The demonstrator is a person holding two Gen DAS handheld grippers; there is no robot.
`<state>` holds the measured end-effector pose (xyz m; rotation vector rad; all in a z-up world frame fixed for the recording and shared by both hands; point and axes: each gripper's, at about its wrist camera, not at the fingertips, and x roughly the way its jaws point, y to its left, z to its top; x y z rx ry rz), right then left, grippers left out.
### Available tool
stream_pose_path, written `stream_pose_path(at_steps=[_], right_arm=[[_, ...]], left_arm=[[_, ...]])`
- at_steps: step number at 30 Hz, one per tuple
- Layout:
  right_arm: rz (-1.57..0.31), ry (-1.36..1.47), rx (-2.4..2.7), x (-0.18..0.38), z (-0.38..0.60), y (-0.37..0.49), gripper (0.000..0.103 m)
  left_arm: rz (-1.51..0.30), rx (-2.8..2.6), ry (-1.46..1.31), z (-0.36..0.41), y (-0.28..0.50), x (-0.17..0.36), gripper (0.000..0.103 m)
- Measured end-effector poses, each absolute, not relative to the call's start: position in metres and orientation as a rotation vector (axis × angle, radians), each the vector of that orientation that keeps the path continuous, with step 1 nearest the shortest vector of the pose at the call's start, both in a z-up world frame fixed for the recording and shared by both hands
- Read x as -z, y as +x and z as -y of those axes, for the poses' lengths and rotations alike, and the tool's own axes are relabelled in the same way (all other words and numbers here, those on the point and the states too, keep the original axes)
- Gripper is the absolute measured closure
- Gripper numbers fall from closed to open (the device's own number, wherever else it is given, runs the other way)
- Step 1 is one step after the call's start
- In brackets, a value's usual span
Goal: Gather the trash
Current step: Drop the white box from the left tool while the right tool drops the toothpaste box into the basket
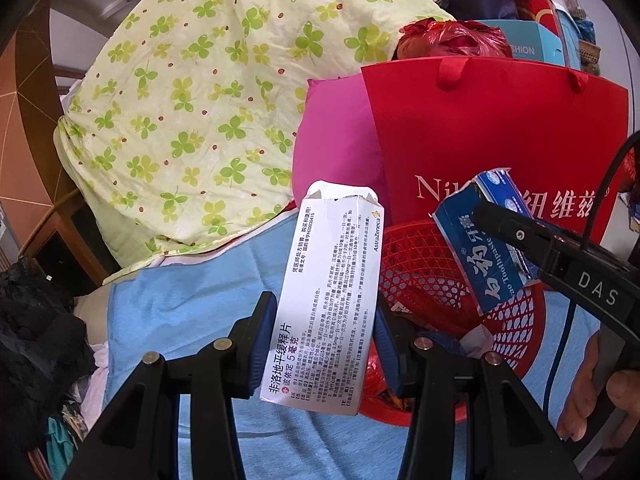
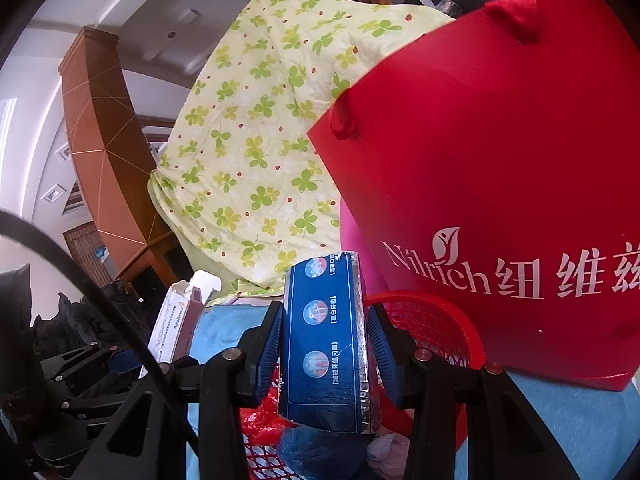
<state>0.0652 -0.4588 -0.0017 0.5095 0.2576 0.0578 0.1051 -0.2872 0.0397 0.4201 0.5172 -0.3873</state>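
My left gripper (image 1: 324, 314) is shut on a white medicine carton (image 1: 328, 280) with a torn-open top, held upright just left of a red mesh basket (image 1: 424, 272). My right gripper (image 2: 326, 322) is shut on a blue toothpaste box (image 2: 324, 340), which hangs above the red mesh basket (image 2: 434, 320). In the left wrist view the toothpaste box (image 1: 486, 252) tilts over the basket's right side, with one black finger (image 1: 504, 226) of the right gripper across it. The white carton (image 2: 172, 326) shows at the lower left of the right wrist view. Crumpled red plastic and other scraps lie in the basket.
A red paper gift bag (image 1: 500, 132) stands right behind the basket. A pink cushion (image 1: 332, 140) and a clover-print quilt (image 1: 192, 100) pile up behind and left. A light blue towel (image 1: 180, 320) covers the surface beneath. Dark clothes (image 1: 36, 320) lie at the left edge.
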Motion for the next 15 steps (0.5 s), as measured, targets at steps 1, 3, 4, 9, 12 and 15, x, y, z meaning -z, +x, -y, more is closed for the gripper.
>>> stream_pose_path(at_steps=[1,3,4,9,12,15], right_arm=[[-0.260,0.514,-0.053,0.002,0.460,0.066,0.057],[-0.264,0.524,-0.048,0.003,0.462,0.068,0.057],[-0.266,0.530,-0.046,0.004,0.464,0.069,0.056],[-0.272,0.548,-0.022,0.006,0.467,0.074,0.055],[-0.299,0.587,-0.016,0.011,0.472,0.078,0.048],[-0.328,0.612,-0.020,0.017,0.475,0.083,0.046]], left_arm=[[-0.521,0.395,0.407,0.287,0.107,-0.039,0.054],[-0.532,0.424,0.372,0.287,0.114,-0.039,0.053],[-0.540,0.444,0.348,0.287,0.117,-0.038,0.053],[-0.580,0.513,0.274,0.288,0.129,-0.029,0.045],[-0.585,0.520,0.286,0.288,0.127,-0.021,0.035],[-0.609,0.522,0.302,0.286,0.125,-0.017,0.032]])
